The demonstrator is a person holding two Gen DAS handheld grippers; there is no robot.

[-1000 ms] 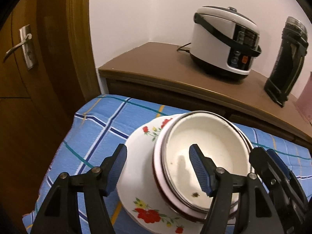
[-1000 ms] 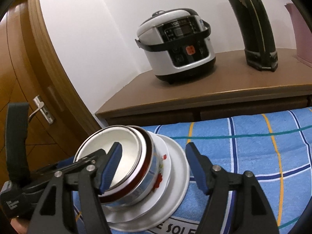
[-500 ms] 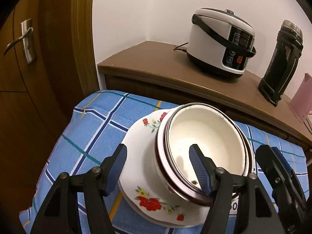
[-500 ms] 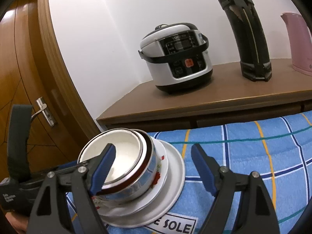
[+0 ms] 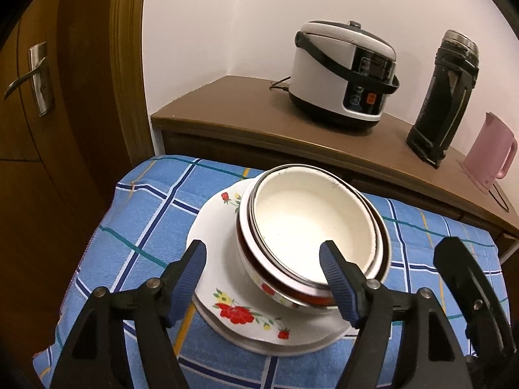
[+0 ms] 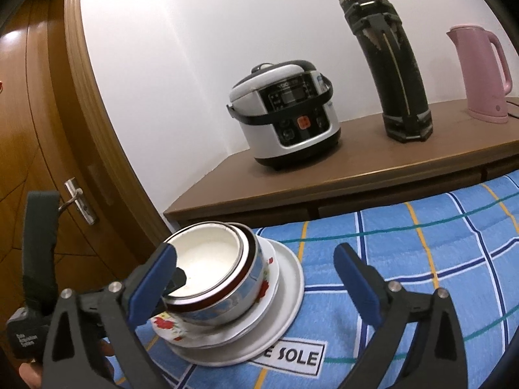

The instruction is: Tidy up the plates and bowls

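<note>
A stack of nested bowls (image 5: 311, 227), white inside with dark rims, sits on stacked white plates with red flowers (image 5: 246, 314) on a blue checked cloth. It also shows in the right wrist view (image 6: 211, 275), on the plates (image 6: 288, 278). My left gripper (image 5: 262, 275) is open just in front of the stack, its right finger before the bowls' near rim. My right gripper (image 6: 256, 275) is open and empty, to the right of the stack.
A brown sideboard (image 5: 227, 110) behind the cloth carries a white rice cooker (image 5: 343, 74), a tall black flask (image 5: 444, 97) and a pink kettle (image 5: 489, 149). A wooden door with a metal handle (image 5: 29, 77) is at the left. The cloth (image 6: 438, 259) stretches right.
Both grippers have pulled back and up from the stack, so more of the cloth and sideboard shows. The bowls and plates have not moved.
</note>
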